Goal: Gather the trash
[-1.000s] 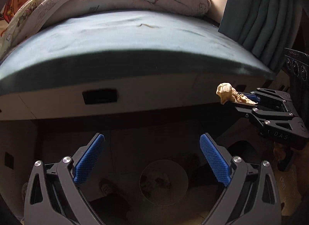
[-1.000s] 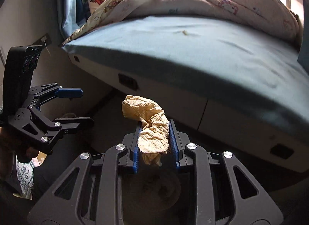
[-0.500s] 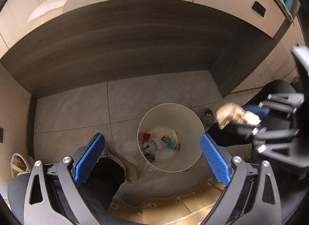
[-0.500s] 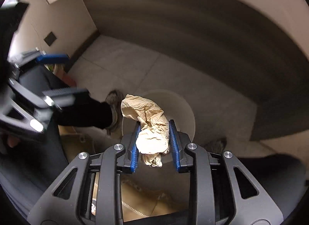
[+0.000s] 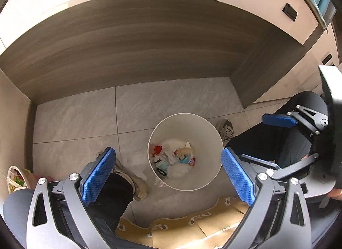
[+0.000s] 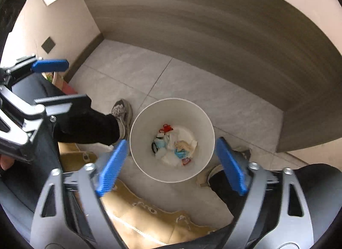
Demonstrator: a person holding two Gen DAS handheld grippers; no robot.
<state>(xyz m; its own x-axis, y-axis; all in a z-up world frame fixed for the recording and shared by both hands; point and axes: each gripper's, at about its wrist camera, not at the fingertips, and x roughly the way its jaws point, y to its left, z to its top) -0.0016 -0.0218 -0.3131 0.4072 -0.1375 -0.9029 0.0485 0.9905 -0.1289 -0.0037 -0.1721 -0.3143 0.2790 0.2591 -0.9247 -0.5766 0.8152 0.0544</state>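
A white round trash bin (image 5: pixel 201 125) (image 6: pixel 147 118) stands on the grey tiled floor below both grippers. Several scraps lie in its bottom, among them a crumpled tan tissue (image 5: pixel 185 151) (image 6: pixel 183 145). My left gripper (image 5: pixel 168 176) is open and empty, high above the bin. My right gripper (image 6: pixel 171 163) is open and empty, straight above the bin. The right gripper also shows at the right of the left wrist view (image 5: pixel 275 135). The left gripper shows at the left of the right wrist view (image 6: pixel 55 82).
A dark wood panel (image 5: pixel 136 41) runs behind the bin under pale cabinets. The person's shoes (image 5: pixel 225 129) (image 6: pixel 121 114) and dark trouser legs flank the bin. A tan patterned mat (image 5: pixel 192 229) lies in front. A small basket (image 5: pixel 16 178) sits at far left.
Both grippers swung from facing the bed down to above the bin. The right gripper opened and the tan tissue dropped into the bin.
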